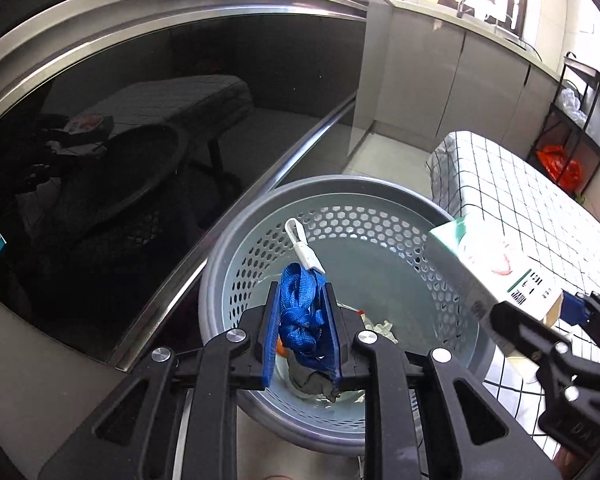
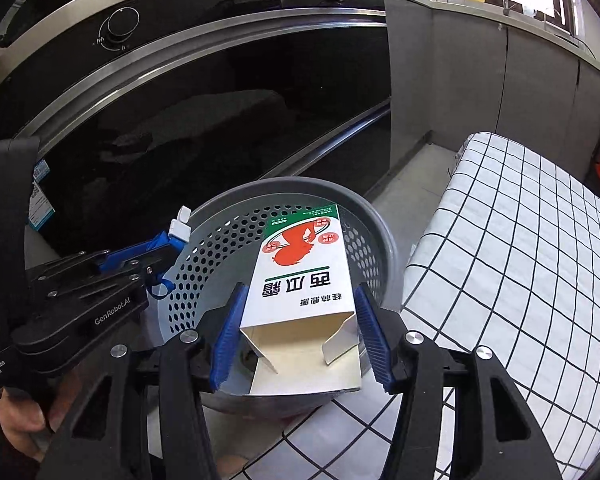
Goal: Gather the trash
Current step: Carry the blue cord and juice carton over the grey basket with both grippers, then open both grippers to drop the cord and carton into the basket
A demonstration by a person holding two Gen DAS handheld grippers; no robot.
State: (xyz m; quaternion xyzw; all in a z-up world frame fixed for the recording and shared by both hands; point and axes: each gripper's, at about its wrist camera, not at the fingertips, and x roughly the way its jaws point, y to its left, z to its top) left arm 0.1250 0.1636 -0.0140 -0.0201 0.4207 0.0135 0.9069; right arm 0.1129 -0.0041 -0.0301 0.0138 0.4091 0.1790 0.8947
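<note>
A grey perforated basket stands on the floor below both grippers. My left gripper hangs over it, shut on a bunched blue strap with a white clip sticking up past the fingertips. My right gripper is shut on a white carton with red and green print, its open end towards the camera, tilted over the basket. In the left wrist view the carton and right gripper enter from the right. Crumpled scraps lie in the basket's bottom.
A black glass appliance front with steel trim rises just behind the basket. A table with a checked cloth stands to the right. Grey cabinets and a metal rack holding an orange bag line the back. A hand grips the left tool.
</note>
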